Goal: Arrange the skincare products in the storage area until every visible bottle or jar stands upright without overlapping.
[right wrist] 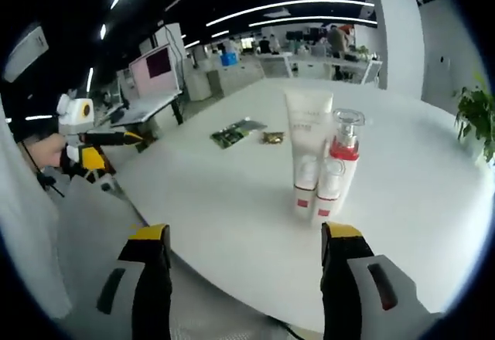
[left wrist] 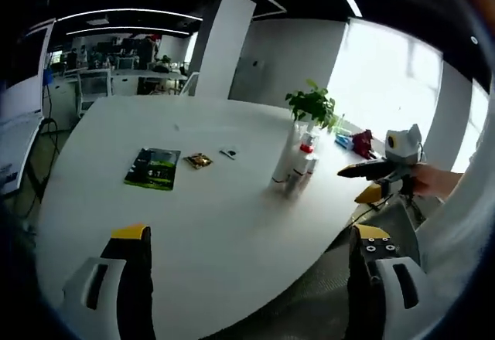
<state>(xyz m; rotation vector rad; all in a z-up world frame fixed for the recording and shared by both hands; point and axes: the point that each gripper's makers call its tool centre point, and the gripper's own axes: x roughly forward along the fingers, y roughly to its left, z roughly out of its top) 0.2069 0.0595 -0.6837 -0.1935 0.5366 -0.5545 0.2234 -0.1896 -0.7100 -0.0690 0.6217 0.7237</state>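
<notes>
Left gripper view, reading left to right: ahead of the left gripper's (left wrist: 251, 266) left finger (left wrist: 135, 274) a green booklet (left wrist: 153, 168) lies flat on the white table (left wrist: 193, 224), then a small gold packet (left wrist: 199, 161) and a small dark item (left wrist: 229, 153) further on between the two fingers; beyond and just inside the line of the right finger stands the cluster of skincare products (left wrist: 298, 162), upright and tightly grouped, with a potted plant (left wrist: 313, 107) behind it. Past the right finger, off the table edge, the right gripper (left wrist: 370, 171) is held level in a person's hand (left wrist: 435, 179). The left gripper's fingers are spread wide with nothing between them. Right gripper view: beyond the left finger (right wrist: 147, 282) the other gripper hovers off the table; ahead between the fingers, closer to the right one, stand a white tube (right wrist: 308, 154) on its cap and a clear pump bottle with red trim (right wrist: 340, 171), apparently touching or nearly so. This gripper's fingers are likewise spread and empty. Judgement: the products look upright already, so the chief risk is disturbance. The tube appears tall and narrow-based; a finger brushing it from the side would likely topple it into the pump bottle. Closing on one item while its neighbour sits against it could drag or tip both. The group also stands near the table edge, so a knocked bottle could roll off
</notes>
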